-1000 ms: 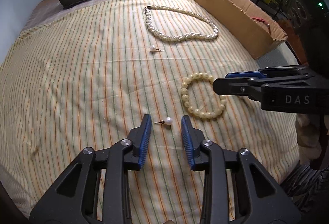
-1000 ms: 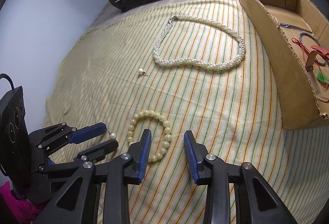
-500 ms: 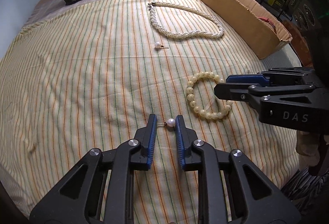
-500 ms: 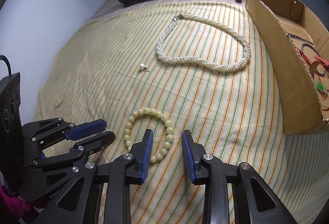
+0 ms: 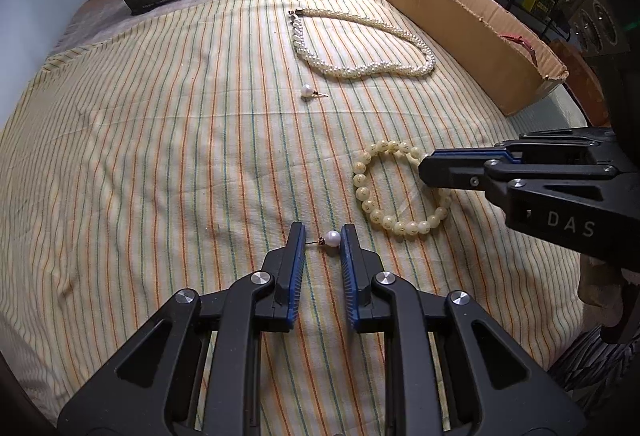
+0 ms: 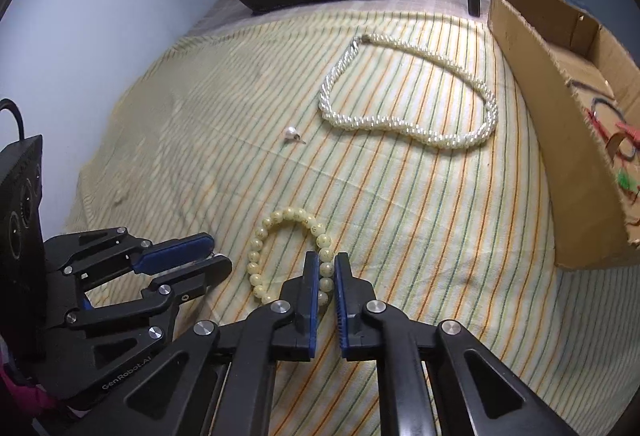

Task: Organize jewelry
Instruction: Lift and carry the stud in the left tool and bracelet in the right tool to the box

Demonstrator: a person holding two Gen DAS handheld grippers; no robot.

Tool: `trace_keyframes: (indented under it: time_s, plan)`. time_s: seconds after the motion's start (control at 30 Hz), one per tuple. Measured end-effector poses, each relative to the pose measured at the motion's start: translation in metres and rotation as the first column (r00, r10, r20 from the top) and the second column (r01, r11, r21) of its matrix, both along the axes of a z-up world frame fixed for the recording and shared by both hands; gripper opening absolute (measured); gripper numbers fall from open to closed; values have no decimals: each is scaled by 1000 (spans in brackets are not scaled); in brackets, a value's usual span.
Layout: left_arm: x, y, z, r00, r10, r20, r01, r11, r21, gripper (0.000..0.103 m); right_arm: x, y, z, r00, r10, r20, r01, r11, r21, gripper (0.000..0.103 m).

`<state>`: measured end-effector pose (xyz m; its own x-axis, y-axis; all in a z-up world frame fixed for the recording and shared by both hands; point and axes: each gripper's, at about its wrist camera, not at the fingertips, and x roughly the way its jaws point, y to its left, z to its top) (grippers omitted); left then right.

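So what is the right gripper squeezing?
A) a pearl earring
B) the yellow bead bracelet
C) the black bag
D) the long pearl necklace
B: in the right wrist view, the right gripper has its jaws closed around one side of the yellow bead bracelet, while the long pearl necklace lies untouched farther up the cloth.

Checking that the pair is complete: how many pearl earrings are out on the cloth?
2: one pearl earring between the left gripper fingers, the other earring lying loose near the pearl necklace.
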<state>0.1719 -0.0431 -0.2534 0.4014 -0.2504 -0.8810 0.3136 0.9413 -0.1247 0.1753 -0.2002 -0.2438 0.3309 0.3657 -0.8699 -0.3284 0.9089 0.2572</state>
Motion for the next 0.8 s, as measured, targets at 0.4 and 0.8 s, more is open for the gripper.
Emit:
trace_keyframes:
  time_s: [0.4,0.8]
  plan:
    - [-7,11,13,999,24,33,-23,1000,-8,16,-6,-1,26,995,24,93,-23,1000,-12,5]
    - [-6,7,35,996,32,81,-29,999,-37,16,-7,-14,54,983,5,182,-4,1000,-7,5]
